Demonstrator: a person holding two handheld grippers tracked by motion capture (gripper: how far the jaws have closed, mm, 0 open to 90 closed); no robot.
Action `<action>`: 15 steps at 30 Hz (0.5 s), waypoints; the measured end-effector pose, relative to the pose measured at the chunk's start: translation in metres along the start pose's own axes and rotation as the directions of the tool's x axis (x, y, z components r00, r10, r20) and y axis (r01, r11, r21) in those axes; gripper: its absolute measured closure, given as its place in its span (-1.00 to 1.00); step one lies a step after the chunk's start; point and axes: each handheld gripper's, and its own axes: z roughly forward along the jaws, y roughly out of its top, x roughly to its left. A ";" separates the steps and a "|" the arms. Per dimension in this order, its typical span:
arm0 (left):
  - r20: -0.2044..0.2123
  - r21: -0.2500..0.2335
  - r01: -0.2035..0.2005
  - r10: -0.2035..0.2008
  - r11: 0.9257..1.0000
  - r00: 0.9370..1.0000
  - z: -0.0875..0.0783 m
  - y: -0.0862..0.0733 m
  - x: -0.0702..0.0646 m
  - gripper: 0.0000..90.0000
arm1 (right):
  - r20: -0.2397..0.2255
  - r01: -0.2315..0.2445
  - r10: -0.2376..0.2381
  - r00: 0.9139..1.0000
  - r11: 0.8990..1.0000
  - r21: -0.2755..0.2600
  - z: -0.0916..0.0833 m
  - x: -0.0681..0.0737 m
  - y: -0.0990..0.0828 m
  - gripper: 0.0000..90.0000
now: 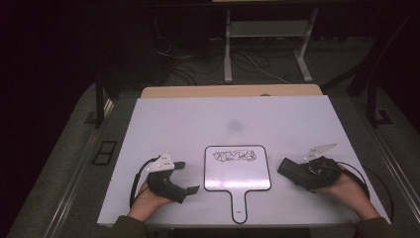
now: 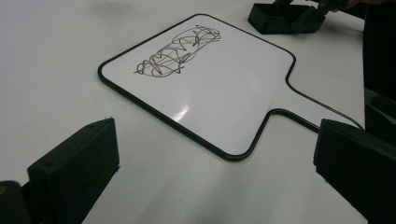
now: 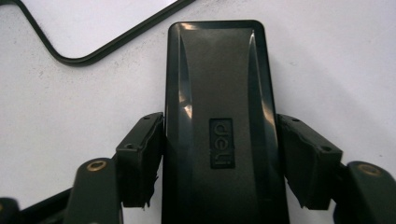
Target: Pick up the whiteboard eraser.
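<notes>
A small paddle-shaped whiteboard (image 1: 237, 171) with a black rim lies flat on the white table, its handle toward the person. A dark scribble (image 1: 235, 156) runs across its top part, and the scribble (image 2: 177, 51) is clear in the left gripper view. My left gripper (image 1: 187, 177) rests left of the board, open, with nothing between its jaws (image 2: 215, 158). Right of the board, my right gripper (image 1: 303, 173) is shut on a black eraser (image 3: 217, 116), jaws pressed against both long sides. The eraser (image 1: 289, 170) points toward the board's right edge, a short gap away.
The white table top (image 1: 198, 119) stretches bare behind the board, with a faint grey smudge (image 1: 236, 126) near its middle. A wooden edge (image 1: 228, 91) shows behind it. Cables and metal table legs (image 1: 228, 54) stand on the dark floor beyond.
</notes>
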 end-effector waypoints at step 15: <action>0.000 -0.002 0.001 -0.001 1.000 1.000 0.000 0.000 0.000 -1.00 | 0.009 -0.004 0.003 1.000 1.000 0.021 0.001 0.000 0.002 -0.15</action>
